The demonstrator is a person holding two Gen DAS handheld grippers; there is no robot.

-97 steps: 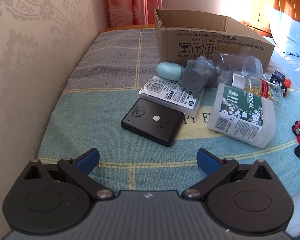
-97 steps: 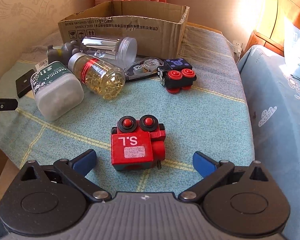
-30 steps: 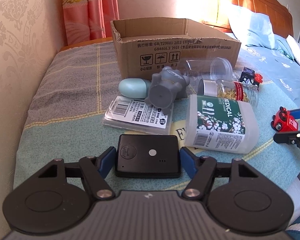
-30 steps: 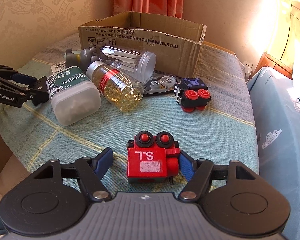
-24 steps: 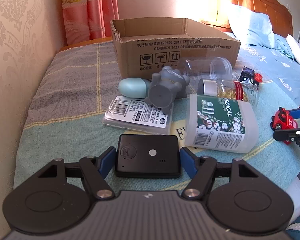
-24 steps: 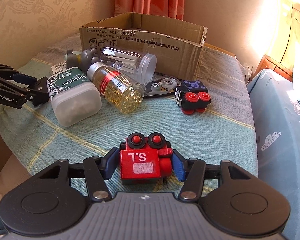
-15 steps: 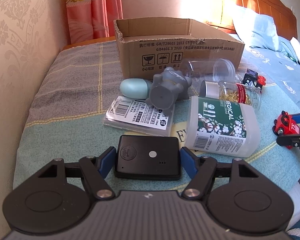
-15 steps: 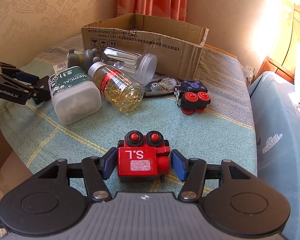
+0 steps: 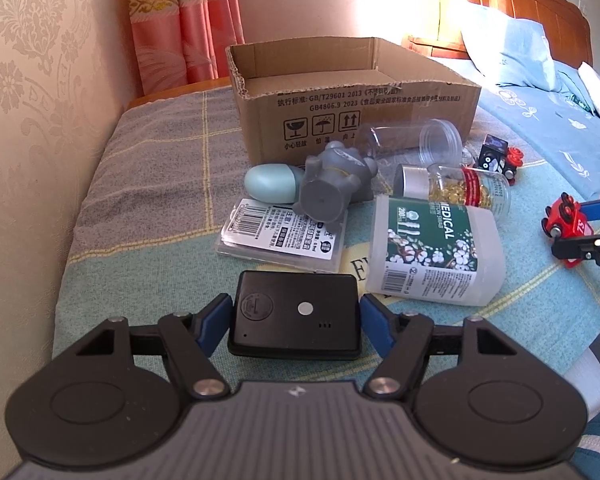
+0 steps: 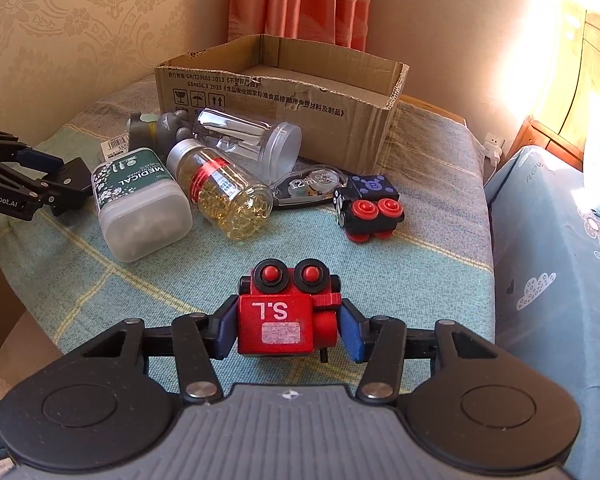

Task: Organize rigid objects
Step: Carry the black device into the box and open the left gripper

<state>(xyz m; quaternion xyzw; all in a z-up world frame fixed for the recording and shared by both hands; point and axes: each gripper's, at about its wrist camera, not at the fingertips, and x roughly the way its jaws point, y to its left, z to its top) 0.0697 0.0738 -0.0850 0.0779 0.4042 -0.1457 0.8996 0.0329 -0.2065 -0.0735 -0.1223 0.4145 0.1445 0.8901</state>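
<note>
My left gripper is shut on a flat black device, held a little above the checked cloth. My right gripper is shut on a red toy train car marked "S.L", lifted off the cloth. The open cardboard box stands at the back; it also shows in the right wrist view. In the left wrist view the right gripper with the red car is at the far right.
On the cloth lie a white "MEDICAL" bottle, a capsule jar, a clear jar, a grey figurine, a pale blue egg, a barcode packet and a black toy car. A bed lies right.
Both grippers closed on their objects, the left on the black device, the right on the red car. Both have since risen slightly; the box interior shows more.
</note>
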